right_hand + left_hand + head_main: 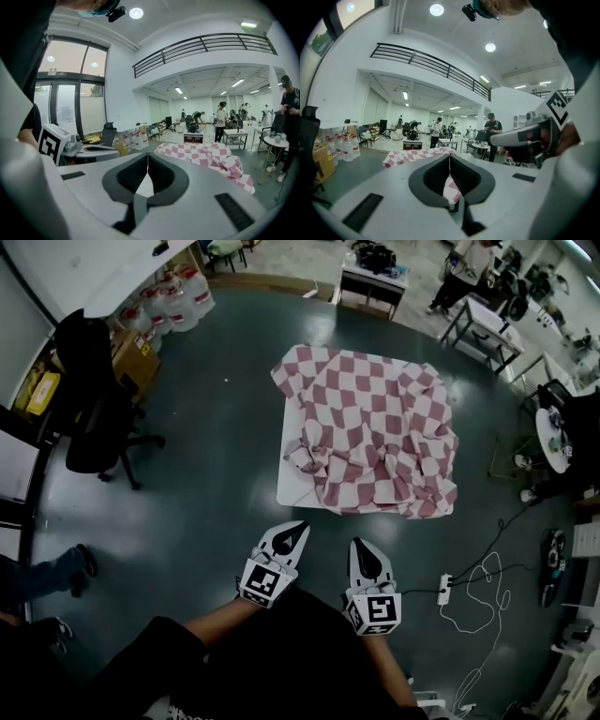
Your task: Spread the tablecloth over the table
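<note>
The tablecloth [375,423], red and white check, lies rumpled in a heap on the white desk [292,479]. It is bunched toward the right side in the head view, so a bare strip of the desk shows along the left side and at the near left corner. Both claws are pressed together and hold nothing. The left claw [296,531] and right claw [362,546] sit side by side, short of the desk's near edge, and point toward it. The cloth lies straight ahead of both. Its crumpled near hem runs crosswise to the way they point and overhangs the near edge. The left claw faces the bare corner, just short of it. The right claw faces the hem, so it looks better placed for a first pinch there
</note>
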A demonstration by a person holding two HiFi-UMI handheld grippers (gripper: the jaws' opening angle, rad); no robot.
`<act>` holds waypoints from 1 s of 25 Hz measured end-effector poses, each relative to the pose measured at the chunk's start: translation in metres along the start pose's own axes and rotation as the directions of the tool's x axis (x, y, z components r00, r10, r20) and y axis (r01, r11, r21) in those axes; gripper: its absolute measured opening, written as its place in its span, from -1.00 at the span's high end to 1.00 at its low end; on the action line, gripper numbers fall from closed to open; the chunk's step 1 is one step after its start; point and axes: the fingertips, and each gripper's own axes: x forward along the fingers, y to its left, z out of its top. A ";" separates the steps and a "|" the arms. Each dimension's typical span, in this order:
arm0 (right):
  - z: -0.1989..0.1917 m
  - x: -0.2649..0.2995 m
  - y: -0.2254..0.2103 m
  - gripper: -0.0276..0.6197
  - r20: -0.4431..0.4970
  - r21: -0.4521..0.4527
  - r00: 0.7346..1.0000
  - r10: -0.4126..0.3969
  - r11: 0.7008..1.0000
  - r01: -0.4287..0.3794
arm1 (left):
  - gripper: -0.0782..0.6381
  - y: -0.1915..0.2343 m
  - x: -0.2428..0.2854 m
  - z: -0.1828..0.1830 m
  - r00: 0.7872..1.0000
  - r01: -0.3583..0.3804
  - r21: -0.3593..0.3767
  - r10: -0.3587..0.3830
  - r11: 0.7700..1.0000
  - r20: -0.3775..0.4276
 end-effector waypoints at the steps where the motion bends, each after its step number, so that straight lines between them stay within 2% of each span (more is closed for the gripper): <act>1: 0.005 0.016 -0.003 0.86 -0.007 0.002 1.000 -0.001 1.000 0.001 | 0.73 0.014 0.005 0.001 1.000 -0.003 0.003 0.003 1.000 -0.003; 5: 0.020 0.076 -0.010 0.86 -0.018 0.006 1.000 -0.011 1.000 0.011 | 0.73 0.074 0.026 -0.004 0.999 -0.023 -0.020 0.022 1.000 -0.029; 9: 0.014 0.122 -0.014 0.86 -0.054 0.001 0.998 -0.020 1.000 0.020 | 0.73 0.120 0.046 -0.015 0.998 -0.027 -0.028 0.026 0.999 -0.056; 16: -0.013 0.168 -0.031 0.86 -0.151 0.016 0.988 -0.019 1.000 0.021 | 0.73 0.151 0.087 -0.053 0.992 0.015 0.026 -0.011 1.000 -0.123; 20: -0.025 0.189 -0.046 0.86 -0.175 0.016 0.985 0.006 1.000 -0.003 | 0.72 0.170 0.109 -0.091 0.975 -0.024 0.023 0.028 0.999 -0.221; 21: -0.027 0.195 -0.049 0.86 -0.179 0.017 0.984 0.013 1.000 -0.010 | 0.68 0.174 0.114 -0.101 0.968 -0.029 0.012 0.031 0.999 -0.248; 23: -0.030 0.205 -0.055 0.86 -0.187 0.017 0.982 0.028 1.000 -0.026 | 0.38 0.178 0.123 -0.121 0.950 -0.023 0.000 0.022 1.000 -0.311; 25: -0.037 0.215 -0.062 0.86 -0.208 -0.001 0.977 0.044 0.999 -0.045 | 0.23 0.181 0.132 -0.142 0.925 -0.010 0.002 0.010 1.000 -0.379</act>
